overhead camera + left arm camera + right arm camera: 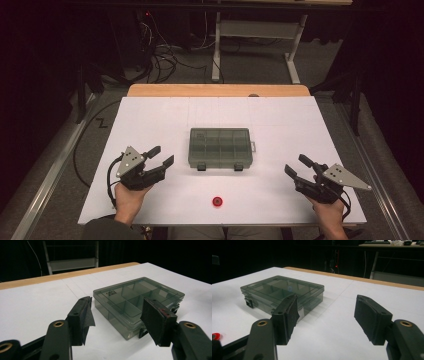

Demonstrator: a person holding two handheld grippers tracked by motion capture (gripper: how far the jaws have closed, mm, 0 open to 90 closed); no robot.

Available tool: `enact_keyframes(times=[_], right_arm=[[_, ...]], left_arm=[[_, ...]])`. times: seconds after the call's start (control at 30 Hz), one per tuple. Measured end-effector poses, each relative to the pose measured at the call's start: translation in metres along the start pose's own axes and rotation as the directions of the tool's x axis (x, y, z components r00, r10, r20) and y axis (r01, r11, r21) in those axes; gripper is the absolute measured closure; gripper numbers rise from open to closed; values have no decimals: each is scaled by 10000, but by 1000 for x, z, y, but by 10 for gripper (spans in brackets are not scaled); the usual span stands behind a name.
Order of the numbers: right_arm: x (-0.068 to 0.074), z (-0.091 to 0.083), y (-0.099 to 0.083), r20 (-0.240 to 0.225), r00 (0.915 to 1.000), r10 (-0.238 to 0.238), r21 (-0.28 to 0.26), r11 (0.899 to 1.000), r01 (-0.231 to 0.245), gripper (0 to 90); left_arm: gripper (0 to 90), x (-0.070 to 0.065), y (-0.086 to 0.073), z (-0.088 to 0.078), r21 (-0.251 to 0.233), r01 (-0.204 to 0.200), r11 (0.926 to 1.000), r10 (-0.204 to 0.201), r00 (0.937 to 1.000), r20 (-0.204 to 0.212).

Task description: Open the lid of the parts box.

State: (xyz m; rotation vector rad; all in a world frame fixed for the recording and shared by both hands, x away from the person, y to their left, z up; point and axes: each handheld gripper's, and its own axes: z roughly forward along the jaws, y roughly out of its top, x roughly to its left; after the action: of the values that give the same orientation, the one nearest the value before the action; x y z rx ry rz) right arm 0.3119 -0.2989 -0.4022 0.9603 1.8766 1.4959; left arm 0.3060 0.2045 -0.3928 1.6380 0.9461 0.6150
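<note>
A smoky clear compartment box (219, 147) with its lid closed and two front latches lies in the middle of the white table top (150, 115). A small red round piece (217, 201) rests near the front edge. My left gripper (161, 156) hovers to the box's left, open and holding nothing; in the left gripper view the box (137, 302) lies just beyond the left gripper (120, 317). My right gripper (298, 165) stands open and empty to the box's right. Its own view shows the box (282, 293) past the right gripper (327, 315) and the red piece (215, 336) at the left edge.
A wooden strip (218, 90) borders the table's far edge. Behind it stands a white metal frame (257, 37) and tangled cables (162, 57) on the grey floor. Dark surroundings flank both sides.
</note>
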Motion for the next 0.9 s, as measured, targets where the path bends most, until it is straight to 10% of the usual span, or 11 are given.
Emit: enact_keyframes(times=[0.9], right_arm=[[2,9,5,-314,9995,-57,-124,9999,53,447]], left_arm=[[410,-1,1,7,-33,-9,10000,10,9998,196]])
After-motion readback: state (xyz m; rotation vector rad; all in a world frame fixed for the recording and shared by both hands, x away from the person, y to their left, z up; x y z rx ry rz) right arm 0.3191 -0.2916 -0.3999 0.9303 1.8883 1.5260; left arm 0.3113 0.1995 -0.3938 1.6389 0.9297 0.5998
